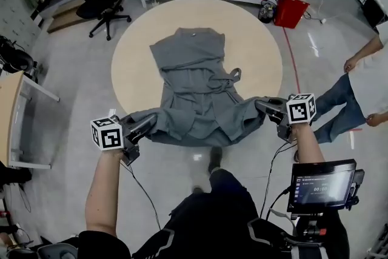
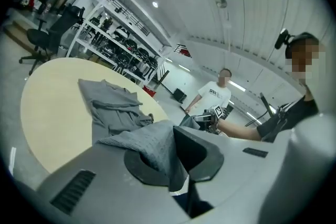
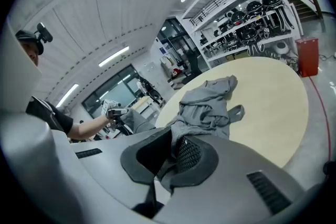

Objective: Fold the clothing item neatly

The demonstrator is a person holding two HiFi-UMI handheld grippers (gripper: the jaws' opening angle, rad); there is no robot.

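Both grippers are up at the near rim of the round desk [image 1: 260,39], each with a corner of the grey garment [image 1: 194,79]. The left gripper [image 1: 147,124] has its jaws clamped on the hem at the desk's near-left edge. The right gripper [image 1: 264,105] is pinched shut on the hem at the near-right edge. The rest of the garment lies across the desk's middle, collar end toward the far side, with the hem stretched between the two grippers.

This looks like the start of the first fold, taking the hem over toward the collar. To do it well, keep both hands level and moving at the same pace, with the hem taut but not dragging the body off the desk's centre. Watch the loose tie [image 1: 233,76] on top, which could bunch under the fold. Land edge on edge before letting go.

The head view gives the whole layout, including the wrinkles through the waist and the tie. Only the gripper views show the pinches up close, with cloth wedged deep between each pair of pads. The left gripper view also shows a bystander [image 2: 215,94] whole, standing beyond the desk; the head view shows only part of that person.
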